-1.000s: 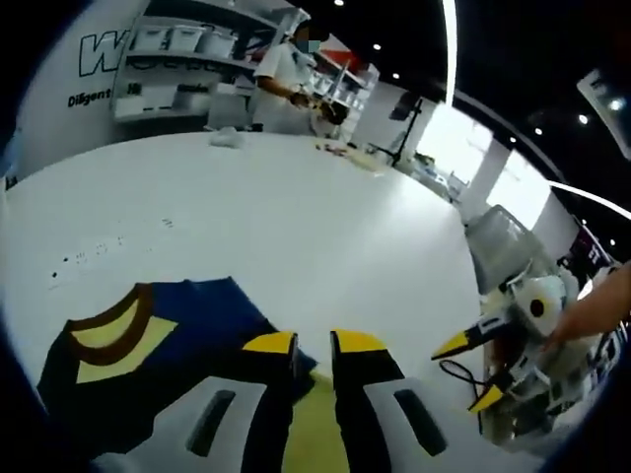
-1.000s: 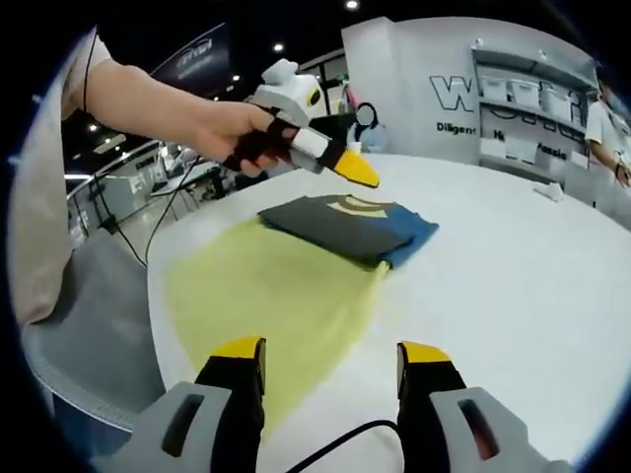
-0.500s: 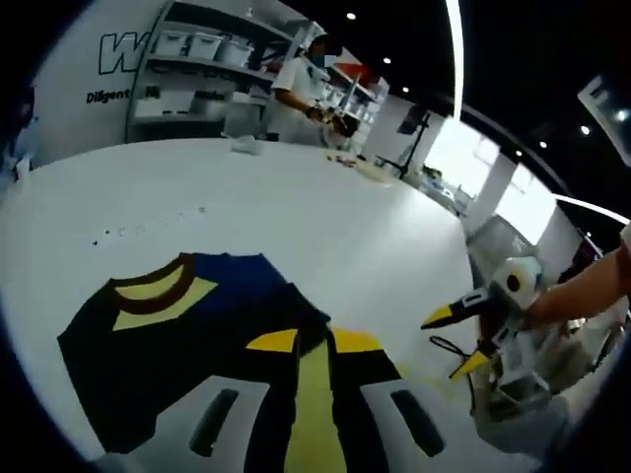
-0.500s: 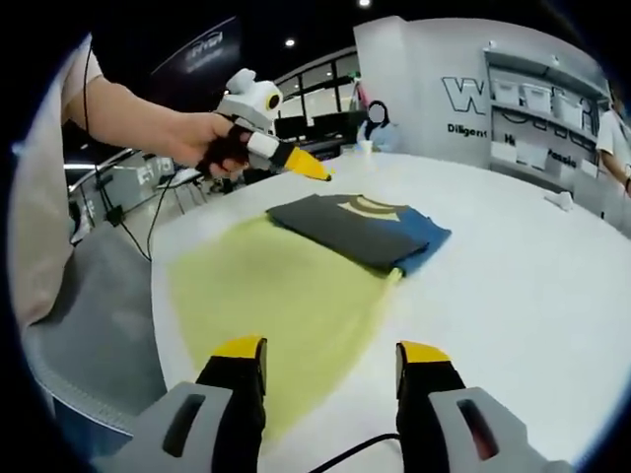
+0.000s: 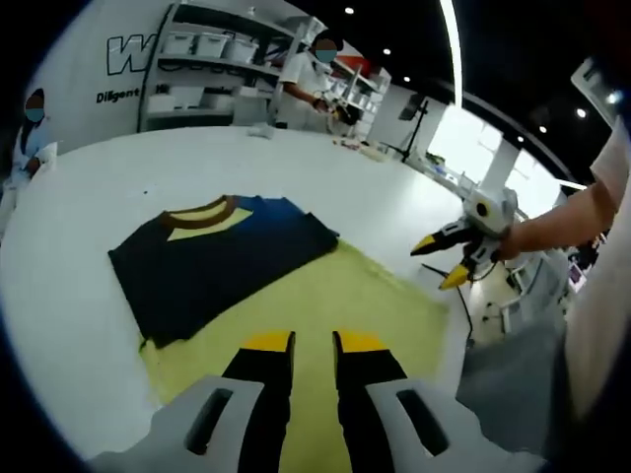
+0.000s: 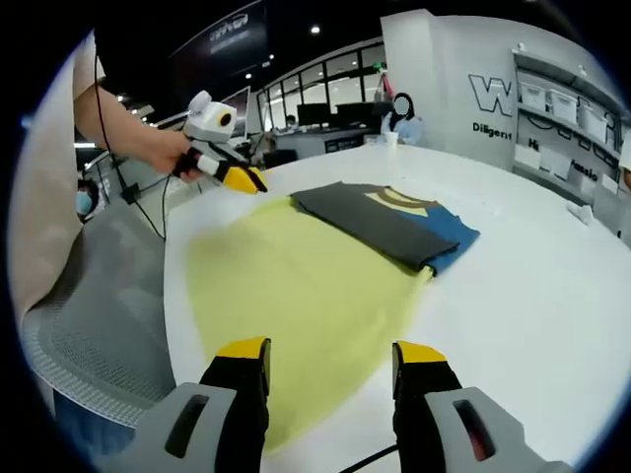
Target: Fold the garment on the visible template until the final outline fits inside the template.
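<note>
In the left gripper view, the left gripper (image 5: pixel 313 343) rises from the bottom centre with its yellow-tipped jaws drawn close together, only a thin slit between them and nothing held. In the right gripper view, the right gripper (image 6: pixel 331 351) stands at the bottom centre with its jaws spread wide apart and empty. Just beyond both sets of tips lies the yellow template (image 6: pixel 296 296), a flat sheet spread on the white table (image 6: pixel 552 296); in the left gripper view it (image 5: pixel 325 301) fills the lower middle of the frame. The folded garment (image 5: pixel 219 256), dark with a blue part and a brown-and-yellow collar, lies on the template's far portion in the centre left of the left gripper view, its blue edge reaching past the yellow onto the bare table (image 5: pixel 89 187). In the right gripper view the garment (image 6: pixel 385 222) sits right of centre in the upper middle. Each gripper also shows in the other's view, held by a hand off the table edge at the right of the left gripper view and at the upper left of the right gripper view. A grey mesh chair (image 6: pixel 99 325) sits at the lower left of the right gripper view. Shelves with white bins (image 5: pixel 212 59) and a person in white (image 5: pixel 306 84) stand at the top of the left gripper view.
</note>
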Demonstrator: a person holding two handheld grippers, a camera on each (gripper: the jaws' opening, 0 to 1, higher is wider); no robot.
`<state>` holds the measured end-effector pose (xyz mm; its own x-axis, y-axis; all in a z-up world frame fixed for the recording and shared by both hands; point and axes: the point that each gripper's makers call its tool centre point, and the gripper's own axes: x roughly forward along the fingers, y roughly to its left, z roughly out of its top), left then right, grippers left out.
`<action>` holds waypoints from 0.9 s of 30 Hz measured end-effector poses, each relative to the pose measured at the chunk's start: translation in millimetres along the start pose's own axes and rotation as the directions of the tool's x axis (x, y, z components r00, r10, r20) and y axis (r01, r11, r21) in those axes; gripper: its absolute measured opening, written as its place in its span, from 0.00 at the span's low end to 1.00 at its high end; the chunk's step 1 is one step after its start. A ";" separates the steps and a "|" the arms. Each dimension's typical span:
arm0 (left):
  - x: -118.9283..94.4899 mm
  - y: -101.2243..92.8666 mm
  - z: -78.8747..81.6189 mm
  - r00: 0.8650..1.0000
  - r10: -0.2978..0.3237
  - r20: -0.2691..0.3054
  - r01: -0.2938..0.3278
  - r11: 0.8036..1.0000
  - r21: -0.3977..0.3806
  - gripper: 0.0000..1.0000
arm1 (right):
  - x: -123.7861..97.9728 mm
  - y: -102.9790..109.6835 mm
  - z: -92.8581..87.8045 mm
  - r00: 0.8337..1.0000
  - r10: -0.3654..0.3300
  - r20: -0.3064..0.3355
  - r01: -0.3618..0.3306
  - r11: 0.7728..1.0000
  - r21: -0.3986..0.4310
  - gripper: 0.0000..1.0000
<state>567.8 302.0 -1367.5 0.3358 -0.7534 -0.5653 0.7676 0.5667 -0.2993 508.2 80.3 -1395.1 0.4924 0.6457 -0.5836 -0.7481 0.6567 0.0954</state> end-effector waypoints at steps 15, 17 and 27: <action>-46.7 -9.0 -81.0 0.984 -0.018 -0.178 0.050 0.983 0.174 0.18 | 4.9 33.1 -16.6 0.993 0.082 -0.080 -0.090 0.990 -0.106 0.44; -49.5 -14.2 -88.3 0.980 -0.031 -0.198 0.072 0.977 0.202 0.18 | 4.8 38.4 -21.2 0.991 0.095 -0.097 -0.107 0.986 -0.128 0.44; -59.6 -34.4 -120.0 0.953 -0.071 -0.296 0.169 0.933 0.318 0.19 | 1.5 55.3 -44.6 0.976 0.132 -0.172 -0.167 0.964 -0.206 0.40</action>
<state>455.8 367.4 -1415.7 0.1035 -0.6595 -0.7446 0.9465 0.2953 -0.1300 447.7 100.3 -1426.7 0.3052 0.6499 -0.6961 -0.8953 0.4450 0.0228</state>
